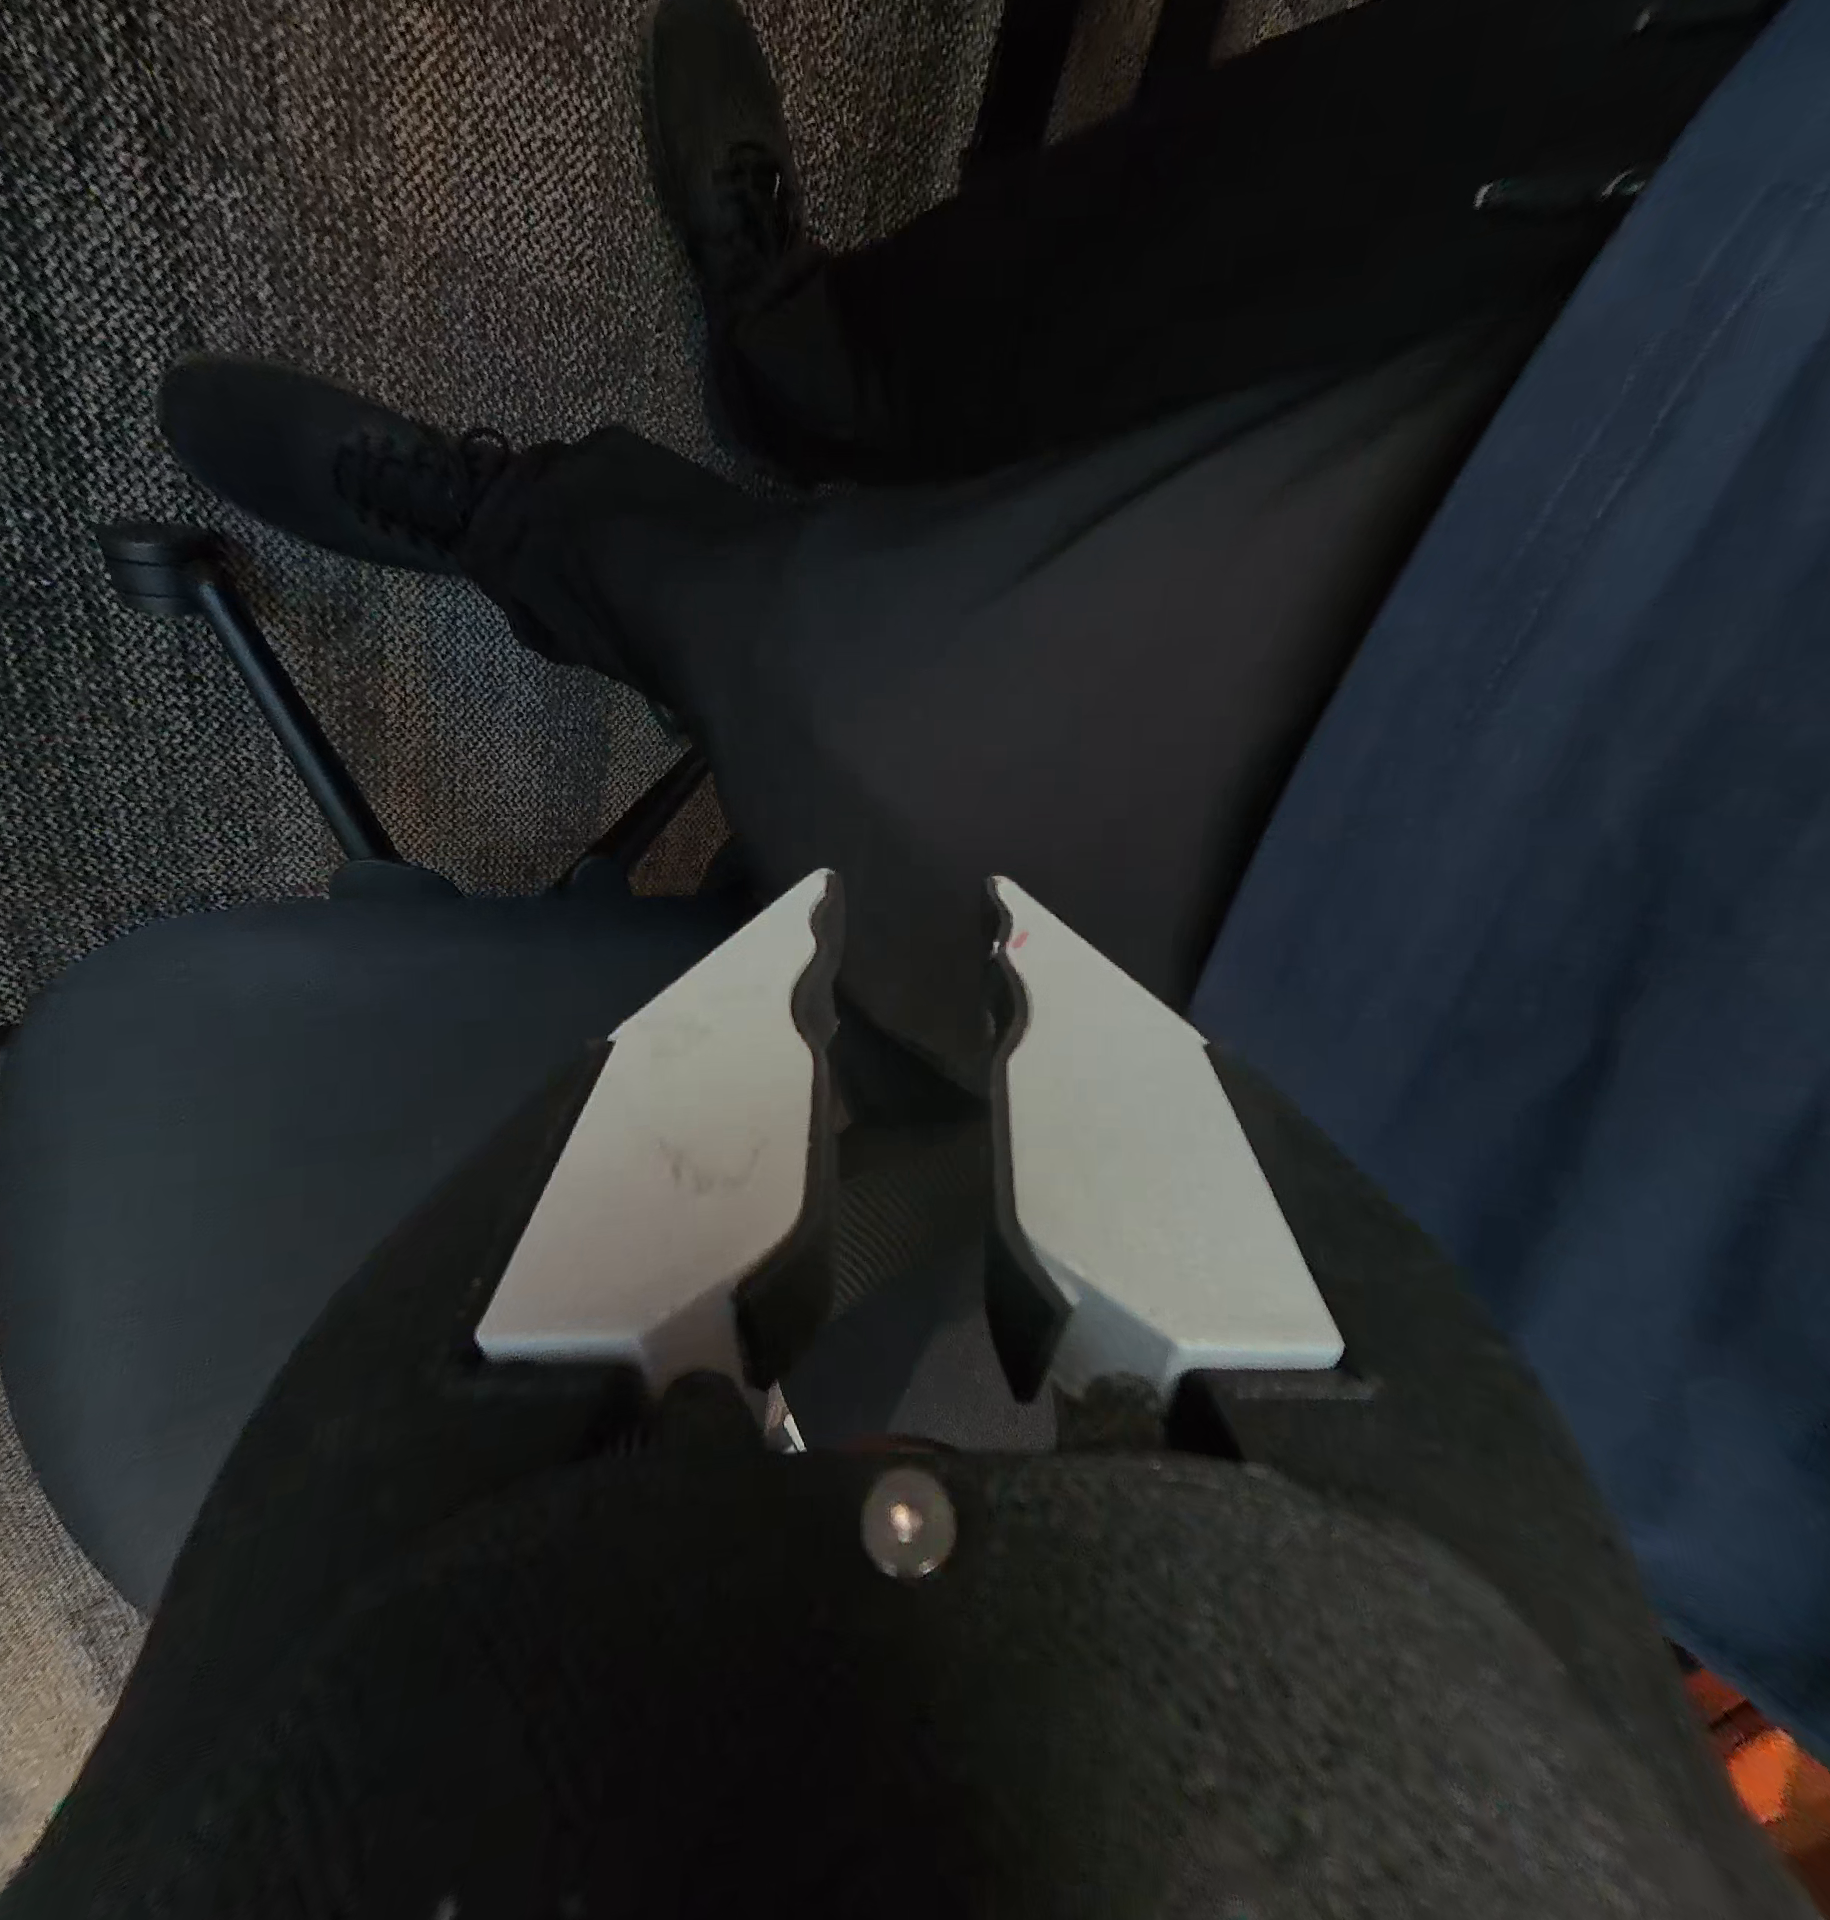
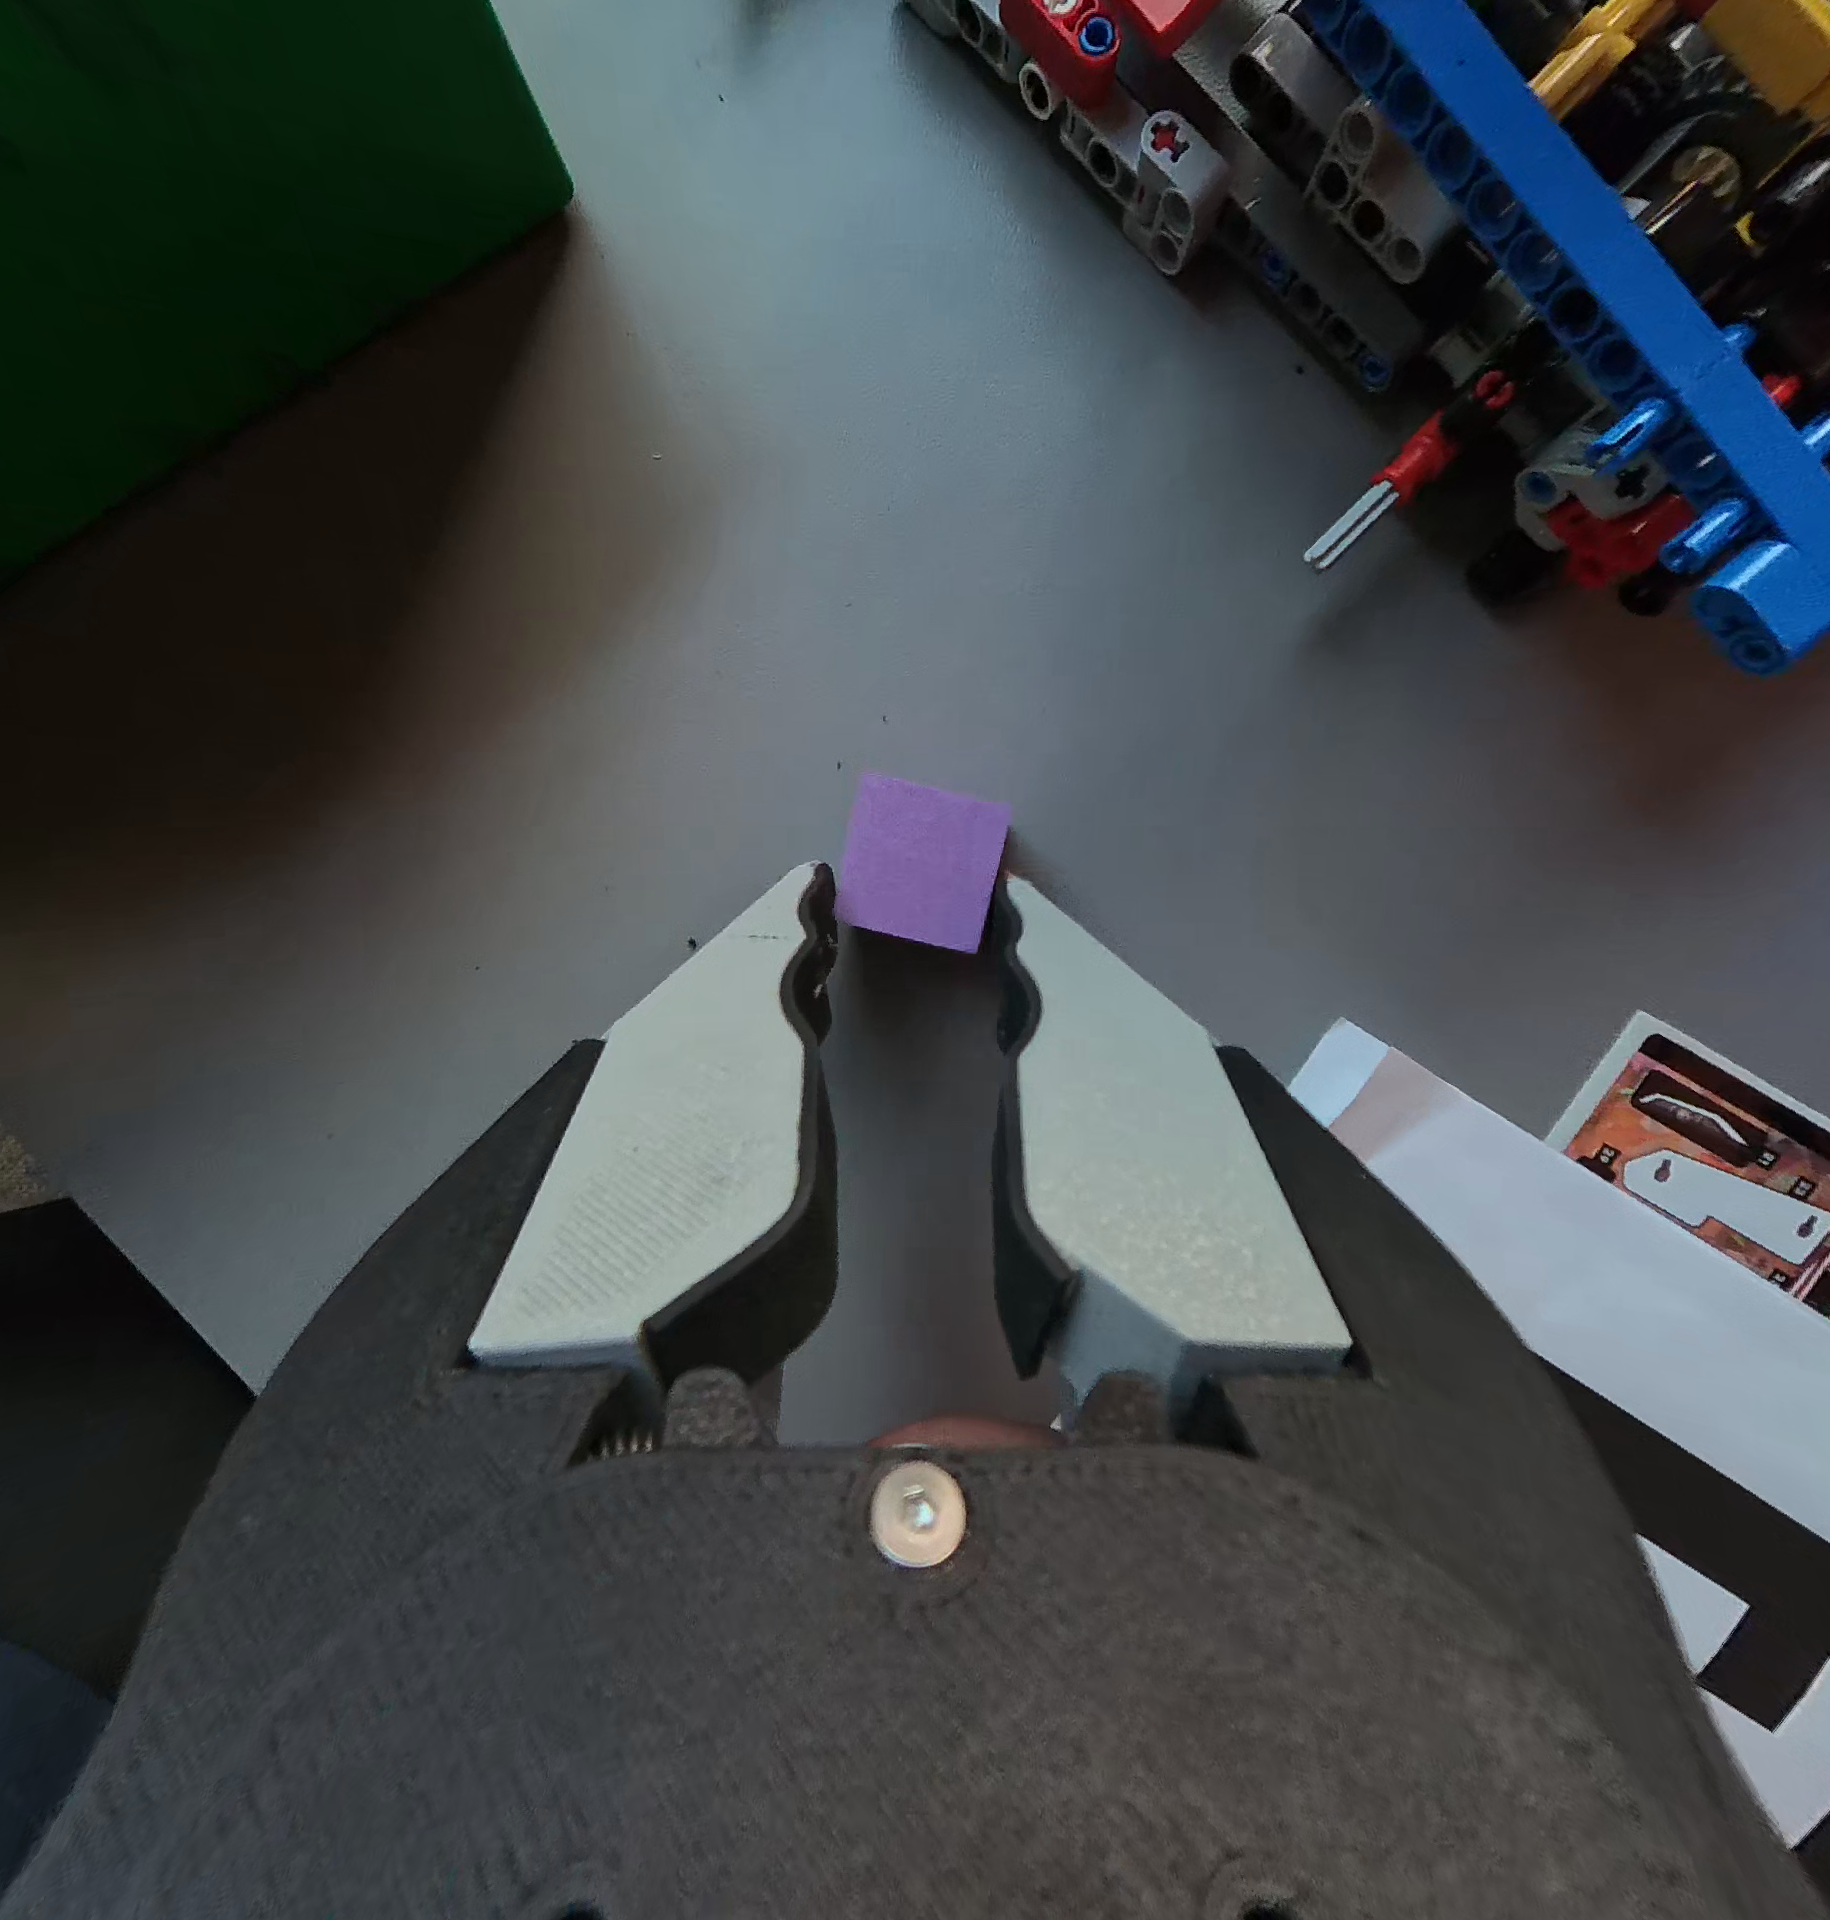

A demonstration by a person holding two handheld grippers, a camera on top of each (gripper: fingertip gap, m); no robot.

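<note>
In the left wrist view the left tool (image 1: pixel 913 914) points down toward the floor, not toward any surface. Its two fingers stand a little apart, and between them only the dark trouser leg (image 1: pixel 994 665) of a seated person shows, farther below; nothing is pinched there. Around it lie a dark chair seat (image 1: pixel 267 1143), two black shoes (image 1: pixel 350 457) on speckled grey carpet (image 1: pixel 215 187), a black chair leg with a caster (image 1: pixel 256 665), and a dark blue cloth (image 1: pixel 1565 831) on the right side. This view shows no table top and no cube at all. The right wrist view shows what the left one does not: a grey surface (image 2: pixel 475 675) with things on it. The right tool (image 2: pixel 916 904) holds a small purple cube (image 2: pixel 921 862) at the very ends of its fingertips (image 2: pixel 812 914); the two dark pads are against its left and right faces, and the cube sits a bit turned, low over the surface, whether touching it I cannot tell. Far left stands a large green box (image 2: pixel 194 260). At the upper right is a model of toy construction beams (image 2: pixel 1513 312), blue, grey, red and yellow. At the right edge lie white sheets of paper (image 2: pixel 1565 1247) and a printed picture card (image 2: pixel 1742 1195). The left tool does not appear in this view.
</note>
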